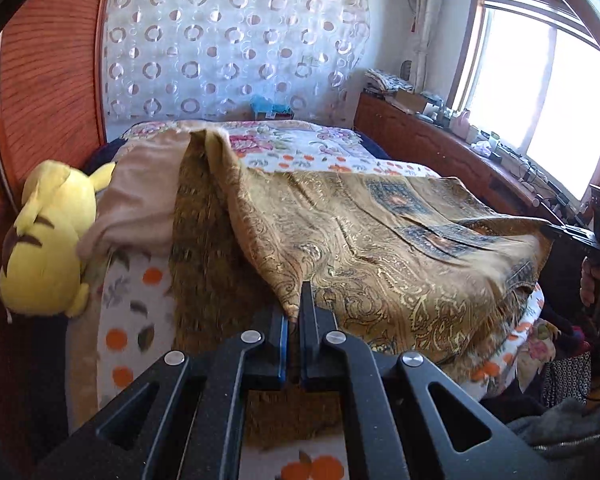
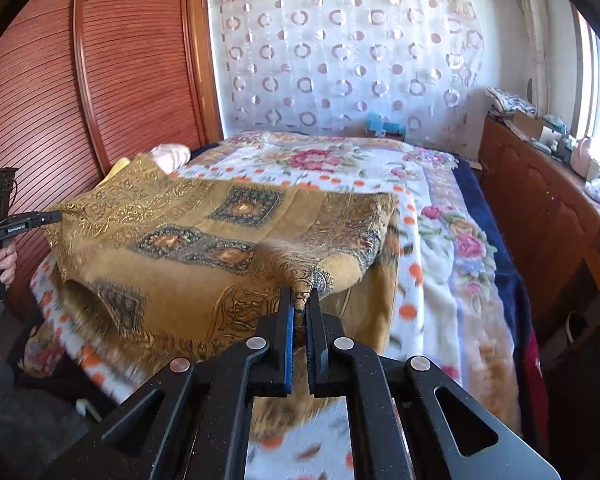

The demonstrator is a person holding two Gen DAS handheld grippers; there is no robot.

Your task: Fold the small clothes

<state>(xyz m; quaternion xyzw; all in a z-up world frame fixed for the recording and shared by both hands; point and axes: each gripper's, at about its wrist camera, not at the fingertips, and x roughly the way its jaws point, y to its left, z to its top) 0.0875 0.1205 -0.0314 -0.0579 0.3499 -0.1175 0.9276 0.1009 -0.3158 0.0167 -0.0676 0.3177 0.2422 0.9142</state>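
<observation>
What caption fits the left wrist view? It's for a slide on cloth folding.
Left gripper shut on a corner of the gold patterned cloth, lifting it above the floral blanket.

This is a bedroom in a home. A bed (image 2: 440,240) with a flowered blanket (image 2: 320,160) fills the room, a yellow plush toy (image 1: 44,240) lies at its edge, a wooden wardrobe (image 2: 100,80) stands beside it, a lace curtain (image 1: 236,40) covers the far wall, and a cluttered wooden cabinet (image 1: 440,144) runs beneath a bright window (image 1: 540,88).
</observation>
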